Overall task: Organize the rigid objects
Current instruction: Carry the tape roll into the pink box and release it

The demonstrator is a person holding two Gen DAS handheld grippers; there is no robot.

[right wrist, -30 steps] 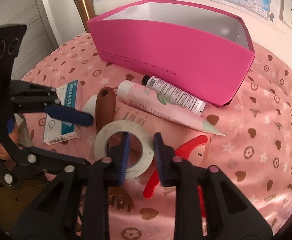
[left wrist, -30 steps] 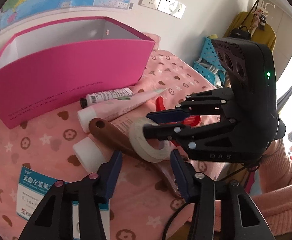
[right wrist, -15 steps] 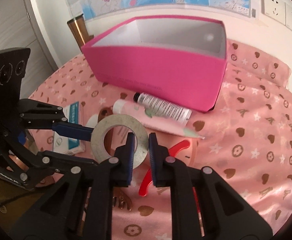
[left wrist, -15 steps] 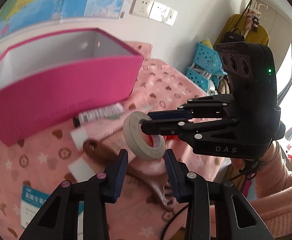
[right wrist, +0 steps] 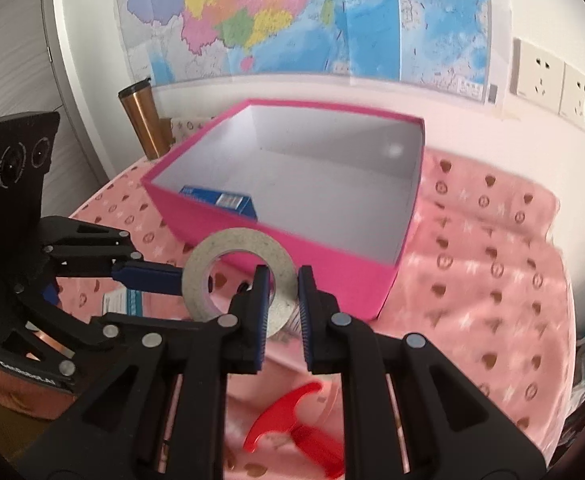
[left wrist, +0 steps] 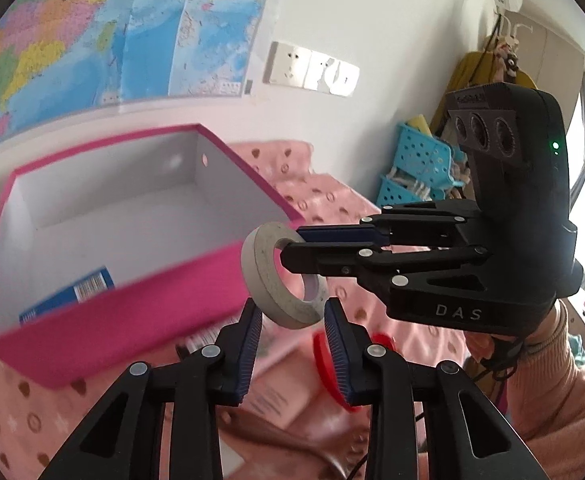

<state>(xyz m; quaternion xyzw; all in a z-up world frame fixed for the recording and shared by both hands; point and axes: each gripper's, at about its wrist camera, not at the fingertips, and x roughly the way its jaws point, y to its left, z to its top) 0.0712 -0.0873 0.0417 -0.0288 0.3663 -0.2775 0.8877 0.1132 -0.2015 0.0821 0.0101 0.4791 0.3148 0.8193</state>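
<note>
Tape roll (right wrist: 238,276) hung in the air just short of the pink box's near wall, pinched through its ring by your right gripper (right wrist: 283,300): one jaw sat inside the hole, the other against the outer face, both pressed onto the band. Your left gripper (left wrist: 290,334) sat just below the roll in its own view, jaws spread and gripping nothing, though one blue finger reached right up to the roll's far edge in the right view; touching or not, you could not tell.

Below and nearest you, the pink patterned cloth on the table (right wrist: 492,280) carried what was left: a red plastic clip (right wrist: 292,428), a printed tube or packet (left wrist: 276,396) partly hidden under the jaws, and a white-and-blue medicine carton (right wrist: 122,300) beside the left gripper.

Further out, the pink box (right wrist: 332,256) stood open with only one blue carton (right wrist: 228,200) lying in its near corner. By that count you were early on: one item stowed, the roll lifted but not yet over the rim, several pieces waiting.
</note>
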